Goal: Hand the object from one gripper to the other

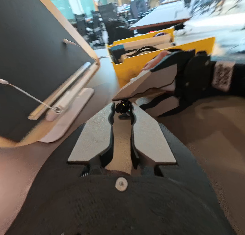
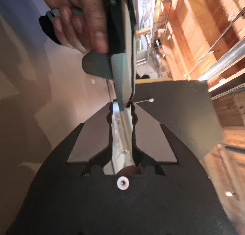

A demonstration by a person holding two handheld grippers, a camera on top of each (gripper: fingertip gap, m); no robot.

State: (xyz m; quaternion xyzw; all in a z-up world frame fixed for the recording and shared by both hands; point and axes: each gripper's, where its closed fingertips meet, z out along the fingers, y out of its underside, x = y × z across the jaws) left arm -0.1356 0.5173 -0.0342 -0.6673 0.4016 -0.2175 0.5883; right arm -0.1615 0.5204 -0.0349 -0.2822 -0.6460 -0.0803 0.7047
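While the small glossy black object [image 1: 124, 106] is being pinched at the left gripper [image 1: 122, 108] tips, the transfer is being made. The right gripper [image 1: 132, 101], jaws parted around it, is judged ready to be closed before release.

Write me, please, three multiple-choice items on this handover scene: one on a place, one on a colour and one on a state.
1. Where is the small black object?
A. Between the fingertips of the left claw
B. Lying flat on the table
C. On the ledge of the black board

2. What colour is the open box behind the claws?
A. Red
B. Yellow
C. Green

3. How do the jaws of the right claw stand?
A. Pressed flat together
B. Apart, with a gap between them
C. Out of sight

Key: 1 A, as the left wrist view shows the object wedged between that claw's tips; 2 B, as its walls are plainly yellow; 3 B, as both views show its two fingers set apart.
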